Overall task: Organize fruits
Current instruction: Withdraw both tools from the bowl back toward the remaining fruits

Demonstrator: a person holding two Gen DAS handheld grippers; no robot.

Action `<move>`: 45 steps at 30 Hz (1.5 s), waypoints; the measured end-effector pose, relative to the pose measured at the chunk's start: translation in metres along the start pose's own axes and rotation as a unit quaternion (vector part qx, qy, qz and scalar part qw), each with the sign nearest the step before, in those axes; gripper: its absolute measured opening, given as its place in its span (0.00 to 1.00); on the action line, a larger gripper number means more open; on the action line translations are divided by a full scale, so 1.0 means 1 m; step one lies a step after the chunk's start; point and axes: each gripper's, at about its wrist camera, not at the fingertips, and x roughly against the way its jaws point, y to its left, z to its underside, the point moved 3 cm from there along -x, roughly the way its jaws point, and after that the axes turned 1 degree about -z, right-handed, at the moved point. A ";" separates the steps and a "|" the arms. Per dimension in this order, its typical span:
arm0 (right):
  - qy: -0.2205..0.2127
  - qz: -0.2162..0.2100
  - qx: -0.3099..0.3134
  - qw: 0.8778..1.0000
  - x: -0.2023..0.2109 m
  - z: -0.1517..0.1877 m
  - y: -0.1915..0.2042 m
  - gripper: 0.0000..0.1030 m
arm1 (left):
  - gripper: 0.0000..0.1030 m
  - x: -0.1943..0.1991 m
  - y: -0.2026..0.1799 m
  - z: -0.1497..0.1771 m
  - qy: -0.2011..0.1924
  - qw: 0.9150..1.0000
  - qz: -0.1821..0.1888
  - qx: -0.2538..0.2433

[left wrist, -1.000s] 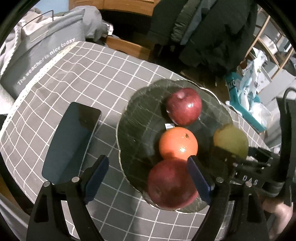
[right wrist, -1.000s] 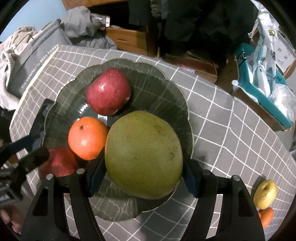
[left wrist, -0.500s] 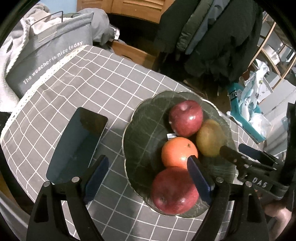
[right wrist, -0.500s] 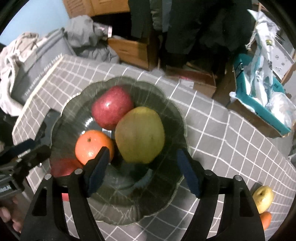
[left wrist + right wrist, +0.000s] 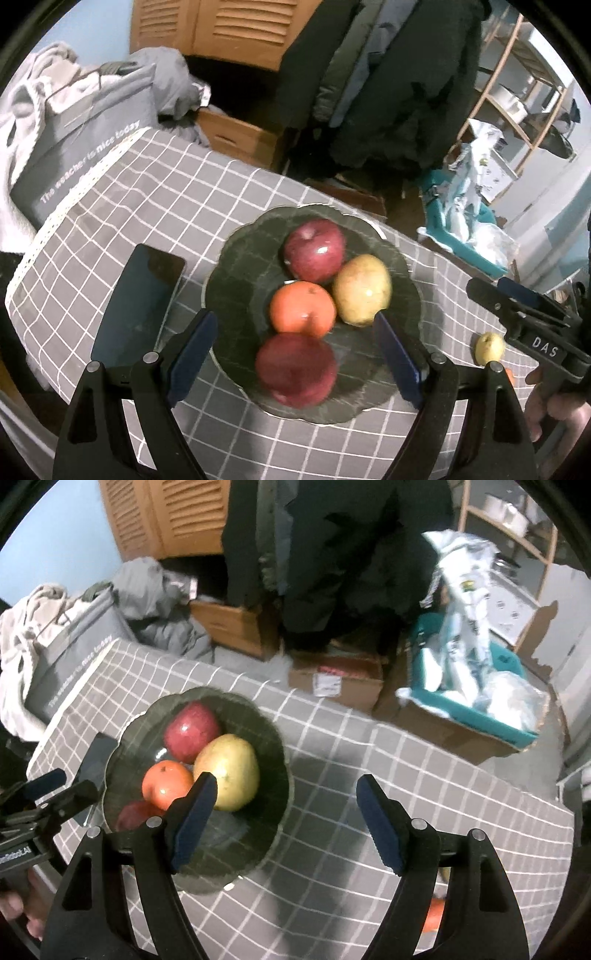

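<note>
Pear (image 5: 227, 771) released into bowl (image 5: 273, 738), phone (image 5: 138, 306) beside; cloth around

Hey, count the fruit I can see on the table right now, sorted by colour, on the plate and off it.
Red: 2, the far apple and the near apple, both on the plate
Orange: 2, the orange on the plate, and an orange fruit off it, partly hidden
Yellow-green: 2, the large pear on the plate, the small yellow fruit off it
Total: 6
</note>
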 end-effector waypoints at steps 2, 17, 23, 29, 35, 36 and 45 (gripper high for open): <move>-0.008 0.006 -0.005 1.000 0.012 0.000 -0.008 0.77 | 0.85 0.006 -0.010 0.000 -0.004 1.000 0.006 -0.009; -0.081 0.047 -0.014 0.996 0.105 0.016 -0.046 0.79 | 0.85 0.063 -0.071 0.006 -0.049 0.995 0.031 -0.078; -0.105 0.058 -0.021 0.993 0.138 0.025 -0.059 0.81 | 0.89 0.085 -0.090 0.007 -0.072 0.992 0.037 -0.099; -0.126 0.067 -0.020 0.990 0.166 0.034 -0.071 0.82 | 0.90 0.105 -0.110 0.007 -0.093 0.988 0.040 -0.119; -0.148 0.077 -0.027 0.986 0.192 0.044 -0.086 0.82 | 0.98 0.120 -0.128 0.011 -0.116 0.982 0.036 -0.143; -0.150 0.078 -0.028 0.985 0.194 0.046 -0.088 0.82 | 0.98 0.121 -0.130 0.012 -0.118 0.982 0.035 -0.147; -0.171 0.090 -0.043 0.980 0.219 0.064 -0.114 0.82 | 0.98 0.117 -0.153 0.018 -0.110 0.980 0.048 -0.161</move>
